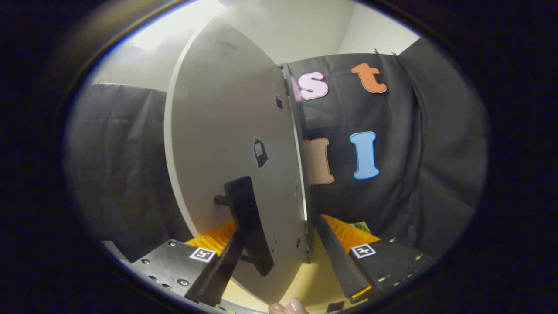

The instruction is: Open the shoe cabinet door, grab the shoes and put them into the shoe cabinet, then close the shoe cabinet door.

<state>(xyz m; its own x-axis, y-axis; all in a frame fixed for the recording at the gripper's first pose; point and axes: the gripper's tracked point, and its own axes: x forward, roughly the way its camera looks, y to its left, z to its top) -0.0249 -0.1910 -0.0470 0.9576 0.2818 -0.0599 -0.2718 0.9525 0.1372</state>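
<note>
Claw [283,261] spread wide, pinching nothing. The free edge of the shoe cabinet door [235,144] sits in the gap between the two fingers; neither finger visibly presses on it. Left finger [218,272] lies on the handle face of the door, just under the handle; whether it touches the handle I can't tell. Right finger [340,261] is past the door's edge, apart from it.

Nearest bit: fingertips of a person's hand [288,306] at the door's lower end, mostly cut off, so the grip can't be read.

Door handle [248,224]: dark bar on a short stub, standing off the door face, low on the door. It blocks part of the left finger.

Door itself is a pale panel, seen nearly edge-on and bowed by the lens. A small dark tag or sticker [260,151] sits on the face above the handle; too small to make out. A smaller dark mark nearer the door's edge, higher up, also unclear. Small holes or screw points along the edge.

Door hides most of what's behind it. Cabinet body and shoes can't be made out from here.

Under the door: pale yellowish floor [305,283]. A small green thing [361,226] beyond the right finger, mostly hidden, unidentifiable.

Beyond the door: black cloth wall [418,174], white wall above it.
</note>
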